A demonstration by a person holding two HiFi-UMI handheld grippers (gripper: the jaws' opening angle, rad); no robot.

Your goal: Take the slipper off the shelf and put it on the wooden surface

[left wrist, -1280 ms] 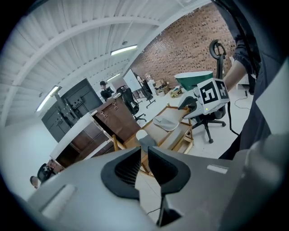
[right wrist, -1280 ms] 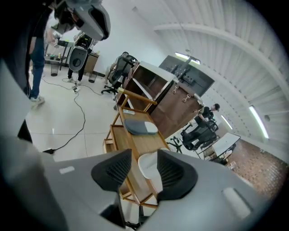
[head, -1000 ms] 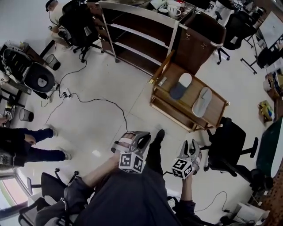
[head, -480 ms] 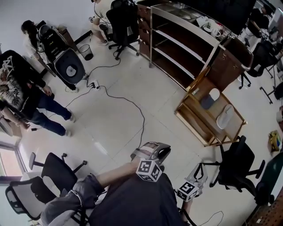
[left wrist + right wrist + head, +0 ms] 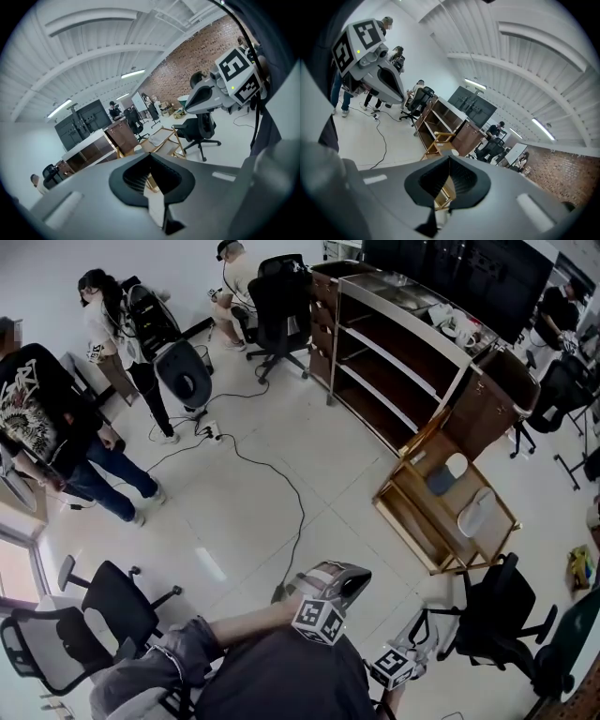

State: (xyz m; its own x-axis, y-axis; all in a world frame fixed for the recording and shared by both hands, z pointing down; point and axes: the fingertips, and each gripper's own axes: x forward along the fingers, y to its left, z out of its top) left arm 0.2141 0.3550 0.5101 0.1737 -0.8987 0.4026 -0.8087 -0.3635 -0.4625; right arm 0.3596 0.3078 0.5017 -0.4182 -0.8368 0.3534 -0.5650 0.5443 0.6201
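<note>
Head view: L gripper (image 5: 337,576) and R gripper (image 5: 420,634) are held low at the near edge, close to the person's body. Both are well apart from the wooden rack (image 5: 408,526), which sits on the floor (image 5: 244,521) to the far right. Grey slipper (image 5: 476,512) lies on the rack's upper board, right side. Second slipper (image 5: 448,472), dark w/ a white end, lies just beside it on the far-left side. Neither gripper touches either slipper. Dark shelving unit (image 5: 394,362) stands beyond the rack. Black office chair (image 5: 497,615) is at near right, just beside R gripper. Black cable (image 5: 281,484) snakes across the floor, and several people (image 5: 56,427) stand at far left.

Left gripper view: L gripper (image 5: 151,157) fingers (image 5: 134,178) are together at the tips, w/ nothing clamped. Past them is the wooden rack (image 5: 174,137) w/ grey slipper (image 5: 156,138) on it. Office chair (image 5: 199,131) is to its right, shelving unit (image 5: 93,150) to its left. R gripper (image 5: 187,105) hangs at upper right, marker cube showing.

Right gripper view: R gripper (image 5: 449,159) fingers (image 5: 461,177) are closed tip to tip and empty. Wooden rack (image 5: 437,140) shows beyond and through the gap below the tips, w/ shelving unit (image 5: 436,119) behind it. Cable (image 5: 379,136) is on the floor at left. L gripper (image 5: 398,96) is at upper left. Slippers are too small to make out here.
</note>
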